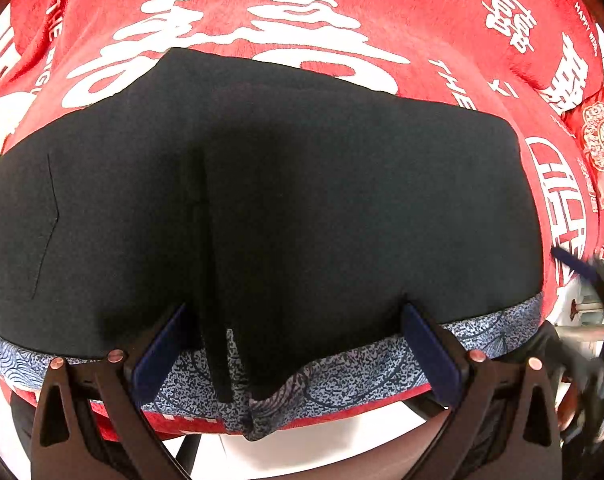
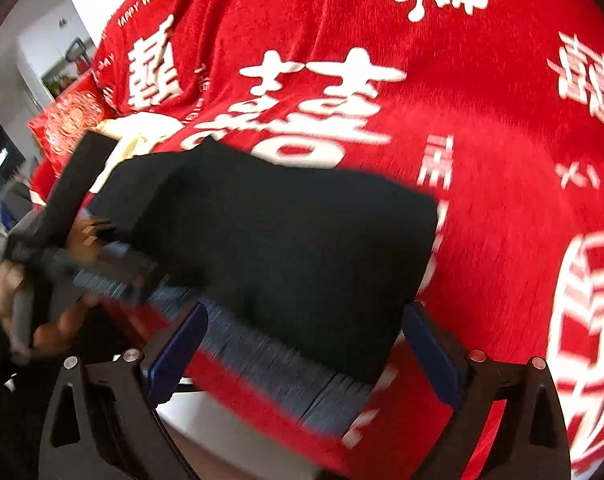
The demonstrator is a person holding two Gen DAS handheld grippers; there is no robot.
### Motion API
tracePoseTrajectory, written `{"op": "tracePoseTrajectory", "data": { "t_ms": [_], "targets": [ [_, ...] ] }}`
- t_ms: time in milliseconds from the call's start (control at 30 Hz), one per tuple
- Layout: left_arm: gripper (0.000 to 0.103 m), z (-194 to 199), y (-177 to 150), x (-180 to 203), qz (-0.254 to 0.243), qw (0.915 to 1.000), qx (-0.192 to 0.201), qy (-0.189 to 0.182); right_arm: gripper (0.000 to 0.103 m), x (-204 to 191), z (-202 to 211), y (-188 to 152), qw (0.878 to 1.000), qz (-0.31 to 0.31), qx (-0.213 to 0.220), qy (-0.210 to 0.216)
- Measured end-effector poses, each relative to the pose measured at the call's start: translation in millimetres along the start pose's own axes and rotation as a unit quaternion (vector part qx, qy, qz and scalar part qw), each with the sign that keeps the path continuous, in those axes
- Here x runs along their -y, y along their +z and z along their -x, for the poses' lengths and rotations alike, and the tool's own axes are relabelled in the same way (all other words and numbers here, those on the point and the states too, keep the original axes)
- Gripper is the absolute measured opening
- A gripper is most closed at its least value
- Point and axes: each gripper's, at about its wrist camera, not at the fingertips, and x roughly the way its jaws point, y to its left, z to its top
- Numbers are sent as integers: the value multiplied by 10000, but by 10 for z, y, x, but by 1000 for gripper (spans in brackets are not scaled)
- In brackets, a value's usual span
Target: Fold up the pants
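The left gripper (image 1: 298, 344) has its blue-padded fingers (image 1: 160, 350) spread wide and pointing steeply down over the near edge of the black woven pants (image 1: 282, 184), straddling the centre seam; the pads sit just at the hem line and press on nothing, so nothing is gripped, probably so that the folded stack can settle flat. The right gripper (image 2: 302, 354) also stands wide open, its pads (image 2: 431, 354) either side of the near right corner of the pants (image 2: 270, 240) with cloth between them but not pinched; this view is blurred. The pants lie as a compact, several-layer rectangle near the front edge of the red plush blanket with white characters (image 1: 441, 20), with a blue-grey patterned lining strip (image 1: 341, 376) showing along the near edge, which suggests the waistband is turned toward the person. In the right view the left gripper (image 2: 142, 280) and the hand (image 2: 6, 300) holding it sit at the left end. The fold looks nearly finished.
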Motion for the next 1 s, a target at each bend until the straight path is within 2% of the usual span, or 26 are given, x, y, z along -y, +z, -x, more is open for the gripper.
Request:
{"op": "tracePoseTrajectory", "data": {
  "t_ms": [33,100,167,267,333,400,467,533,567,633,733,833,900,1000],
  "targets": [
    [103,-3,0,6,-2,10000,4,16,99,-19,-60,-48,10000,-28,-55,62],
    [103,6,-8,15,-24,10000,14,12,103,-16,-230,-97,9998,-46,-196,-47],
    [103,60,-16,-13,4,10000,69,-14,103,-33,-246,-30,9993,-111,-236,-255],
    [103,296,-50,-226,265,9978,549,278,103,-216,-59,143,9991,164,115,-384],
    [103,365,-56,-437,504,9955,706,372,103,-355,-47,263,9959,455,197,-758],
    [103,308,-59,-653,703,9949,607,392,103,-439,-229,385,9926,583,-17,-1062],
    [103,232,-77,-821,905,9948,476,-43,103,-439,-488,447,9907,543,-315,-1210],
    [103,251,-91,-779,756,9956,546,36,103,-426,-746,434,9838,483,-624,-1609],
    [103,260,-104,-748,705,9956,604,127,103,-450,-772,411,9820,469,-496,-1761],
    [103,234,-136,-733,688,9951,692,183,103,-432,-712,372,9830,188,-195,-1818],
    [103,231,-178,-733,612,9939,896,185,103,-429,-672,272,9825,374,94,-1825],
    [103,295,-135,-733,536,9955,775,136,103,-453,-675,320,9804,464,-138,-1911],
    [103,449,-156,-789,645,9933,940,195,103,-528,-659,428,9780,511,-409,-1979],
    [103,749,-252,-1047,805,9878,1290,331,103,-800,-527,501,9838,719,-86,-1639]
  ]
}}
